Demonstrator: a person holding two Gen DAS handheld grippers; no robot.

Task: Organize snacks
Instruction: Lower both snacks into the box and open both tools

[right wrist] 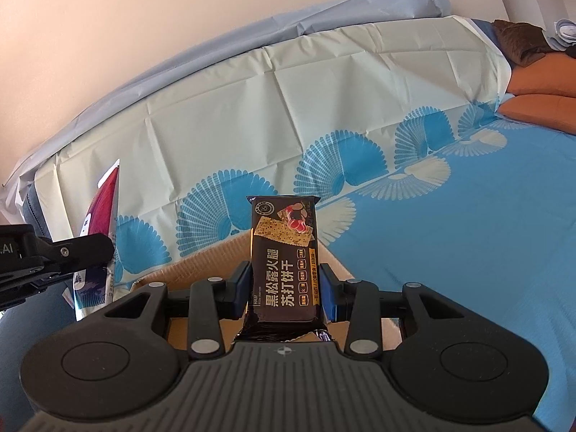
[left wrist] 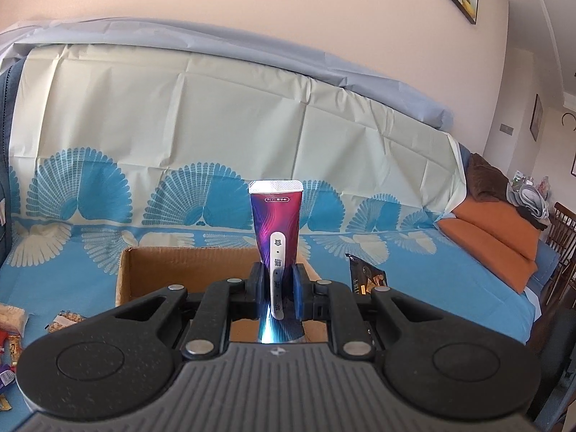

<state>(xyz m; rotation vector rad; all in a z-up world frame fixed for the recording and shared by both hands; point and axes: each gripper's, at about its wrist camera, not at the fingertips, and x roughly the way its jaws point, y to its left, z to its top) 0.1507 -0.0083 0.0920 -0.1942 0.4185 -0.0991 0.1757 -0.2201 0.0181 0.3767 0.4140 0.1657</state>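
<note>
You have both packets standing on end over the cardboard box (left wrist: pixel 187 273): your left gripper (left wrist: pixel 277 280) pinches the purple packet (left wrist: pixel 275 216), your right gripper (right wrist: pixel 284 284) clamps the cracker pack (right wrist: pixel 282 252).

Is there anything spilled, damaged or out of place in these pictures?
Nothing stands out. Loose snacks lie scattered left of the cardboard box, and each gripper holds one intact packet above it.

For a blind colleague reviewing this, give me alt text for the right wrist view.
The right gripper holds a dark cracker packet upright over an open cardboard box on a blue patterned cloth. At left, the left gripper holds a purple packet.
</note>
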